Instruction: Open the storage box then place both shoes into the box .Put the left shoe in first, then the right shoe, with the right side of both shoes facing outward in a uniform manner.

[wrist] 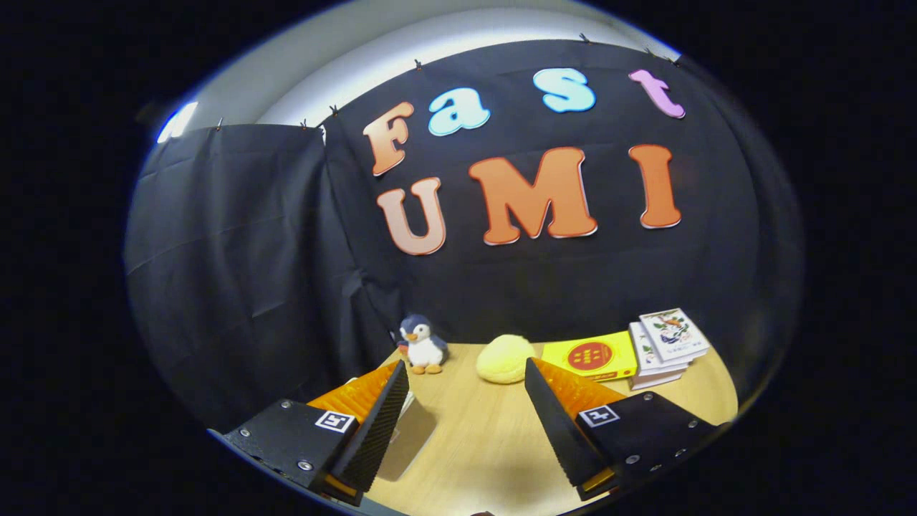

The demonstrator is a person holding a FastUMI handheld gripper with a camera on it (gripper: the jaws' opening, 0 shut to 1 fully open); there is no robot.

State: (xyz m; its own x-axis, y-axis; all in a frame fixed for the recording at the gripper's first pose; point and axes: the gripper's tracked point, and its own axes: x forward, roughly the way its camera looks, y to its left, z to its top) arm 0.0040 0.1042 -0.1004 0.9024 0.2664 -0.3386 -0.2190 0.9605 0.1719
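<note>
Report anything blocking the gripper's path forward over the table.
Nothing close: the open gripper has bare table between its fingers. Beyond them, by the wall, sit a toy penguin, a yellow cushion and books.

Item count, wooden tabletop [487, 437]

There was one plush penguin toy [423, 345], one pale yellow round cushion [505, 359], one flat yellow box [590, 356], and one stack of white books [668, 347].

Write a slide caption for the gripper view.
Open tongs over a table, facing a penguin, yellow plush and books.
</note>
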